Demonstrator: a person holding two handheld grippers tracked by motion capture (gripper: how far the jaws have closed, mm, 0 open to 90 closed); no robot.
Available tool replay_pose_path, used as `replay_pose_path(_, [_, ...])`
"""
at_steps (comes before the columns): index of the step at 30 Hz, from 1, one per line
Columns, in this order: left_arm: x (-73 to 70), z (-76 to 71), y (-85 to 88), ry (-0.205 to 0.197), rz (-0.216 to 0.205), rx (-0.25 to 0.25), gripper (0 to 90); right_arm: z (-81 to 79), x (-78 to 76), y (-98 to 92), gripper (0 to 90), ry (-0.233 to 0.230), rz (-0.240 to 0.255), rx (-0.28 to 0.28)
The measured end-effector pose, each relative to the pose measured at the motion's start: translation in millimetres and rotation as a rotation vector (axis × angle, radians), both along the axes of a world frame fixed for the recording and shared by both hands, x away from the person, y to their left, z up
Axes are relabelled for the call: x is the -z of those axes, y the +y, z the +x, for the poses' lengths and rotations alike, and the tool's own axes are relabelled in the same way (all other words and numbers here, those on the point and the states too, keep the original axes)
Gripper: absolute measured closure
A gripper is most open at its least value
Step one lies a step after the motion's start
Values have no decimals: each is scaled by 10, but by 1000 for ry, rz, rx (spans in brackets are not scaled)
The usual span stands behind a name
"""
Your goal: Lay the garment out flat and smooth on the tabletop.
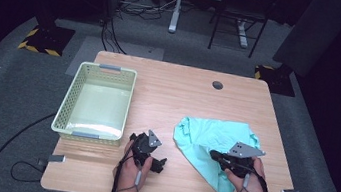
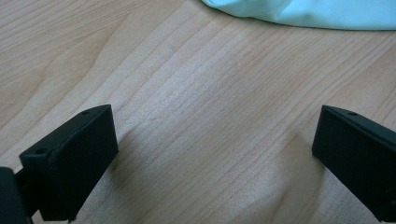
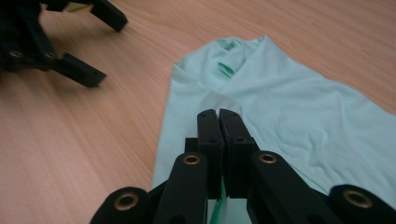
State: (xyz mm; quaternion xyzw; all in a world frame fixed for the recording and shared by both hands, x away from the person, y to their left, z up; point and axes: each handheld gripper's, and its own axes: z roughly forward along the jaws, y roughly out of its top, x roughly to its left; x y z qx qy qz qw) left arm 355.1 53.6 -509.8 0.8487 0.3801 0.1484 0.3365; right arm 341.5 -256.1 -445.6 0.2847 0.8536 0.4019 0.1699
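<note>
Right gripper (image 3: 219, 114) clenched on mint-green garment (image 1: 215, 142), near right of wooden table (image 1: 183, 98). Left gripper (image 2: 215, 154) released, jaws wide over bare wood, near pale-green basket (image 1: 69, 104).

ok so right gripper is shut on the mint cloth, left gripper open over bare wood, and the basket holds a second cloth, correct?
Not quite: the basket is empty in the high view. Otherwise right: right gripper shut on the mint cloth, left gripper open over bare wood.
</note>
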Motion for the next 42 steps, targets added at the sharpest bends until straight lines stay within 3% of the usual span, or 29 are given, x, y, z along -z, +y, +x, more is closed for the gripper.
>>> replay_pose_path(7, [-1,-1,6,-1,3,0,1,-254,-189,250,880,-40,2,-101])
replay_pose_path(14, [0,-15,8,4,-2,-12,1,-454,-209,443,881,-51,-24,-178])
replay_pose_path(19, [1,-16,6,5,-4,-13,1,-607,-129,540,852,-22,-48,-248])
replay_pose_path(20, [2,-15,5,4,-5,-13,1,-660,-92,564,745,37,-23,-302])
replay_pose_path(21, [2,-15,5,4,-5,-13,1,-680,-89,562,677,53,14,-307])
replay_pose_path(22, [1,-15,6,5,-5,-12,1,-680,-89,562,677,53,14,-307])
replay_pose_path(23, [1,-15,6,5,-5,-12,1,-693,-116,530,656,39,39,-295])
replay_pose_path(27, [0,-16,7,4,-2,-13,1,-628,-164,437,635,8,53,-244])
replay_pose_path(30, [1,-15,7,4,-2,-13,1,-515,-177,330,613,1,56,-194])
replay_pose_path(33, [0,-15,8,4,0,-11,1,-331,-186,162,608,-9,59,-108])
replay_pose_path(42, [1,-15,7,5,-3,-11,1,47,-127,-176,600,14,39,43])
